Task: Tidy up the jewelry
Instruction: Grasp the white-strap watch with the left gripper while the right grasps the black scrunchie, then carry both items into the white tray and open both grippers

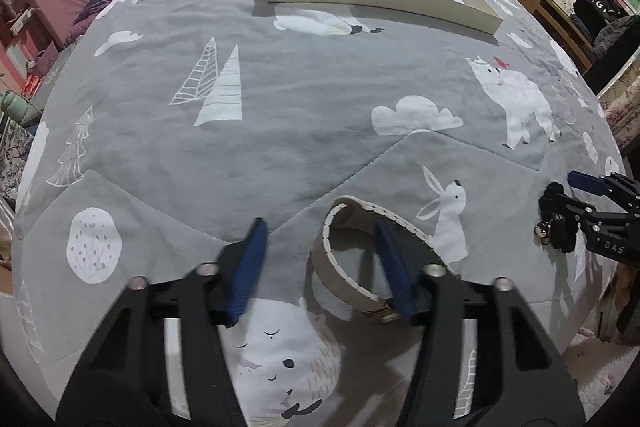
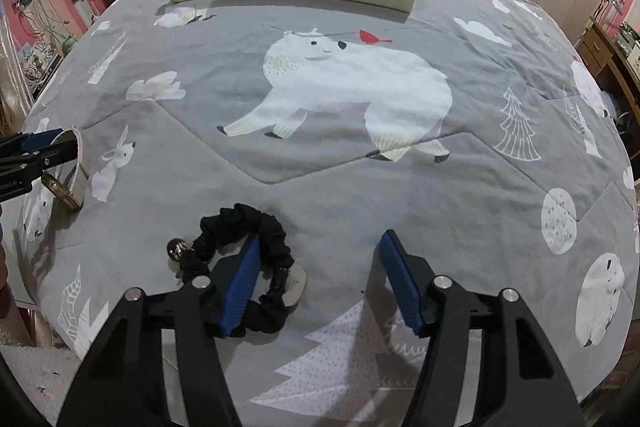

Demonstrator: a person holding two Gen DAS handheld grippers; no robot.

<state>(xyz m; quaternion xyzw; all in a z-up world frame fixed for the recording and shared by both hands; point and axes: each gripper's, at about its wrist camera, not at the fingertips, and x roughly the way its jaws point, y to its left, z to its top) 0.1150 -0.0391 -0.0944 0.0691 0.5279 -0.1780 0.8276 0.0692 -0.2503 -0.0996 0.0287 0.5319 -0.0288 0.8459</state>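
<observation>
Left wrist: open left claw [image 1: 318, 259] straddles watch [image 1: 360, 259]

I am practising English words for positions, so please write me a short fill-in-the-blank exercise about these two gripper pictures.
1. The black scrunchie lies on the grey ____.
2. One finger of the right gripper reaches through the scrunchie's ____.
3. The watch beside the left gripper has a ____ strap.
4. The other jewelry sits far away in a white ____.

Missing words: bedspread; loop; white; tray
</observation>
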